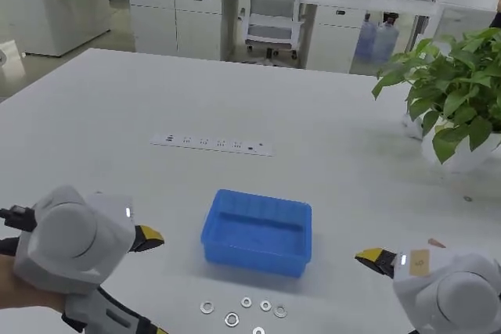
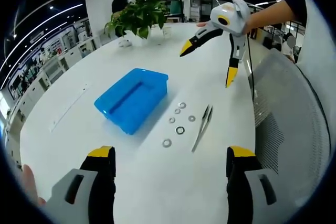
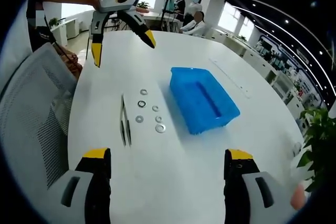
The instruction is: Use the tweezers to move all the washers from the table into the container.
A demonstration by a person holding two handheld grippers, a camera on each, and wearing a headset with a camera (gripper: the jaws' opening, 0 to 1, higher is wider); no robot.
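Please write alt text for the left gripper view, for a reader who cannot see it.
A blue container sits on a white table, with loose washers and tweezers lying beside it. The open jaws of the left gripper frame the bottom; the right gripper, also open, hovers at upper right.

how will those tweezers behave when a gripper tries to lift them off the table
The tweezers look thin and lie flat on the smooth white table, so they probably slide when nudged and are hard to get under. Two slim arms meet at one end, so a squeeze across them likely springs them shut. Flat, so rolling seems unlikely.
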